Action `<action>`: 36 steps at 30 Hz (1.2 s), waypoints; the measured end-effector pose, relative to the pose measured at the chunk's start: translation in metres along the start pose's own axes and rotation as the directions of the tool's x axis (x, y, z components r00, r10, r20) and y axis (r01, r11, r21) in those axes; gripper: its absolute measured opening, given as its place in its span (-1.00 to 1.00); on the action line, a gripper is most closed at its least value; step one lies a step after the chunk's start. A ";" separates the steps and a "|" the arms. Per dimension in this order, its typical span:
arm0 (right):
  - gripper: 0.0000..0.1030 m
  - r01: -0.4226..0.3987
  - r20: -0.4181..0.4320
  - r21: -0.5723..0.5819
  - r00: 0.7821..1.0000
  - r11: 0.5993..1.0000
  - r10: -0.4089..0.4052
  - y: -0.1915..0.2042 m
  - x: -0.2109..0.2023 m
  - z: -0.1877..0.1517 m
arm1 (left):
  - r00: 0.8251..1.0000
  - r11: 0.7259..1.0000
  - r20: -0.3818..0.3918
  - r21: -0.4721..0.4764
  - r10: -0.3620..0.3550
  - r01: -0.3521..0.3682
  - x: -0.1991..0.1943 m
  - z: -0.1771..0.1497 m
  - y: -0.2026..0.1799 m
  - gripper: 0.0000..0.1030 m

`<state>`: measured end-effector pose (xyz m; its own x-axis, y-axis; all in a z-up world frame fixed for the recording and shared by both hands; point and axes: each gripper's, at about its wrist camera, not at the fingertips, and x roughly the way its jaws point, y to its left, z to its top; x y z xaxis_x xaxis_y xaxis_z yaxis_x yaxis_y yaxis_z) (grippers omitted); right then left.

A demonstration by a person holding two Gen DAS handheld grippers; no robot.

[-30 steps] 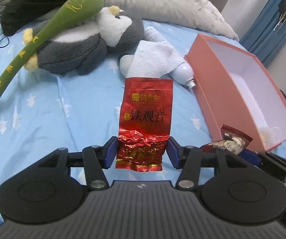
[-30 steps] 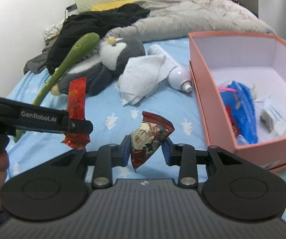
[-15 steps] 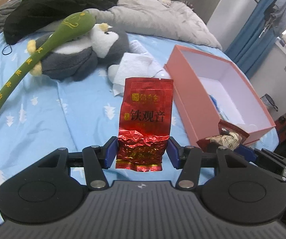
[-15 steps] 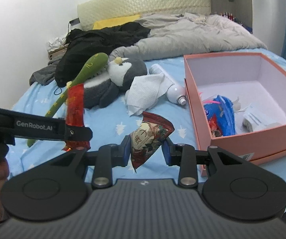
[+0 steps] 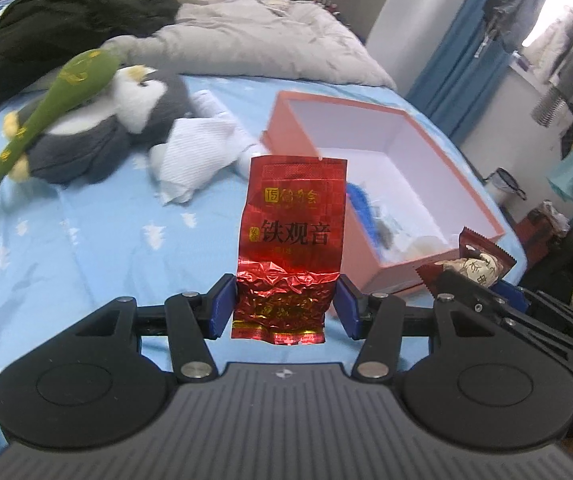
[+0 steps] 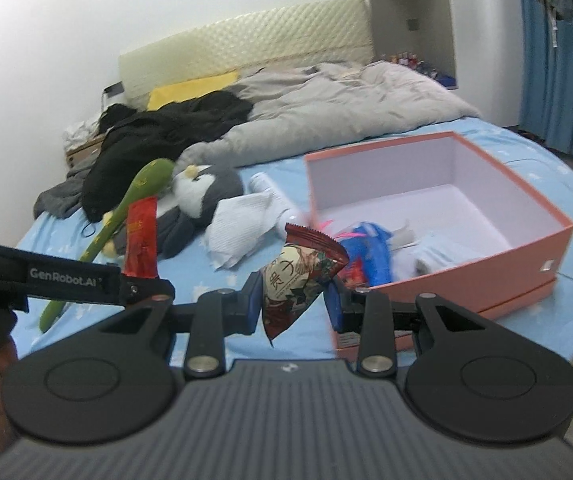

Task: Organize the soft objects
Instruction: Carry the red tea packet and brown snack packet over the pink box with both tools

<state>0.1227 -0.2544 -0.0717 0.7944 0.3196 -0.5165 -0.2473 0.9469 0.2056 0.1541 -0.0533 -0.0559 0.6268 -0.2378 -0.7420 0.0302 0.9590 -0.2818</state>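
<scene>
The left gripper pinches the crumpled lower end of a red foil tea packet, which stands upright between its blue pads. The right gripper clamps a dark red snack packet, tilted, its pointed corner hanging below the pads. From the right wrist view, the open pink box sits on the blue bedsheet at two o'clock, holding a blue item. The plush penguin lies at eleven o'clock, a white cloth just beside it.
</scene>
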 end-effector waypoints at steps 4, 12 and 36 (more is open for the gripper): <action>-0.30 0.039 0.022 0.014 0.999 0.999 -0.039 -0.016 -0.015 0.000 | 0.999 0.998 -0.012 0.034 -0.053 0.053 0.007 0.001 -0.023 0.14; -0.30 0.089 0.073 0.062 0.993 0.994 -0.093 -0.048 -0.029 0.005 | 0.993 0.987 -0.041 0.116 -0.112 0.116 0.033 0.023 -0.064 0.14; -0.29 0.146 -0.131 0.088 0.982 0.985 -0.134 -0.150 0.096 0.099 | 0.957 0.961 -0.274 0.224 -0.097 0.161 0.181 0.169 -0.132 0.15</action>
<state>0.2913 -0.3694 -0.0701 0.7406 0.1916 -0.6441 -0.0789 0.9766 0.1998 0.3950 -0.1969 -0.0503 0.3832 -0.3625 -0.8496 0.3047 0.9179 -0.2542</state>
